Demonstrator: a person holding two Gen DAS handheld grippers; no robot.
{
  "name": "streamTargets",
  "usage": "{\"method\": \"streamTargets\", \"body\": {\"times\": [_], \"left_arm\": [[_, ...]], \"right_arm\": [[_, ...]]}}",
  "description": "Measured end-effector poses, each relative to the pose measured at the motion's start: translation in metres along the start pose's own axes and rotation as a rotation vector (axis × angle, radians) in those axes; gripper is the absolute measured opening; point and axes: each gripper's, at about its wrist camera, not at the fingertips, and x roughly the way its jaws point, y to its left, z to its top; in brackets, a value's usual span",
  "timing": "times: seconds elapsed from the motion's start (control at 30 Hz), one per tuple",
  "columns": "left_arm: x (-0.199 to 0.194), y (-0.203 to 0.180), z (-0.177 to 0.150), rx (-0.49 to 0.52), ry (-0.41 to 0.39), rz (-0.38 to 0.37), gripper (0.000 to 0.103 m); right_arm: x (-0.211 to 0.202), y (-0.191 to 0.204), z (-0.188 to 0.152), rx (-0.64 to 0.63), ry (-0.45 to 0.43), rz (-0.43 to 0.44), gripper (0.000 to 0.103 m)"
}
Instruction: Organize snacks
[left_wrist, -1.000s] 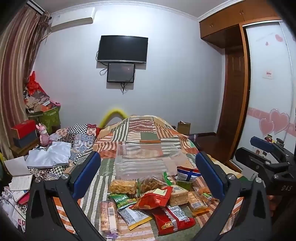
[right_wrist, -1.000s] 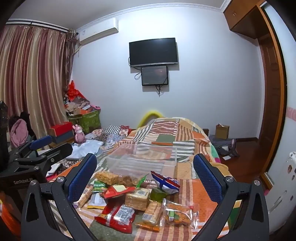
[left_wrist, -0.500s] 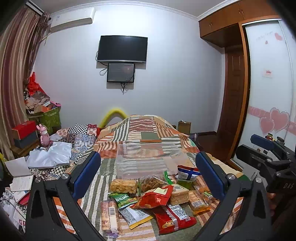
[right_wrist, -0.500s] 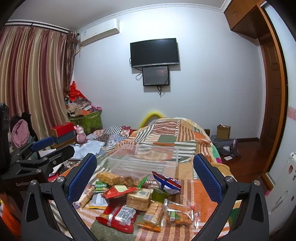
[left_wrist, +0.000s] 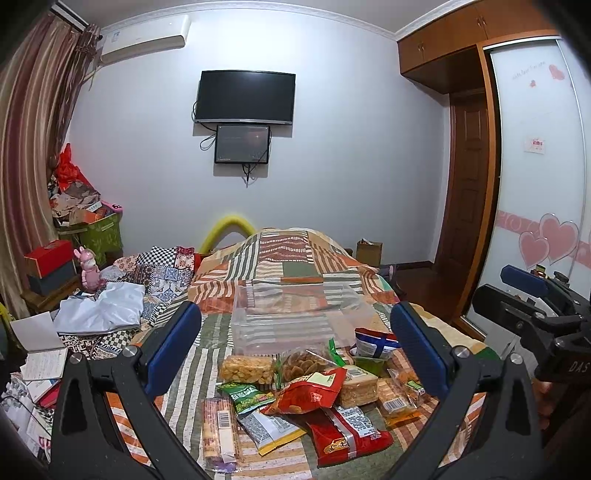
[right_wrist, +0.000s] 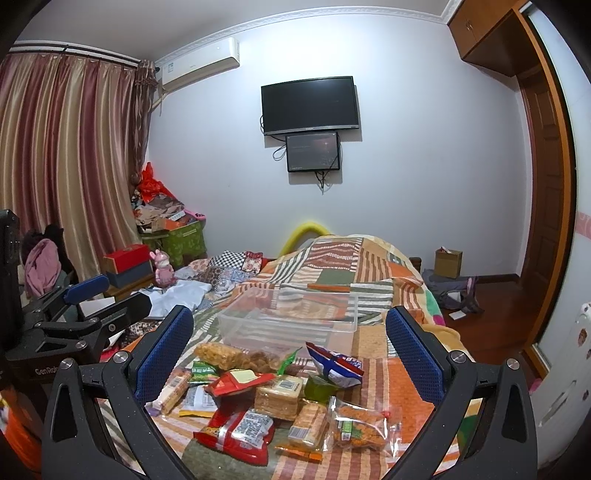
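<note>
Left wrist view shows the left gripper spread wide and empty above a heap of packaged snacks on the striped patchwork bedspread, just before a clear plastic bin; the right gripper likewise gapes empty.

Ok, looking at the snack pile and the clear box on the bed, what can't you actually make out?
- Both views: clear plastic storage box; see-through, its floor is unclear.
- Both views: print on the red foil snack bag; too small to read.
- Left wrist view: long wafer pack; its near end is cut off by the frame's lower edge.
</note>
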Motion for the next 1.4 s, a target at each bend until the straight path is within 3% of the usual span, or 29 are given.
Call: {"method": "streamTargets", "body": {"times": [1.4], "left_arm": [[0.002,-0.0067,0.0001,0.006,0.009,-0.009,0.103]], "right_arm": [[0.0027,0.0032,-0.005,0.005,0.011,0.018,0.103]]}}
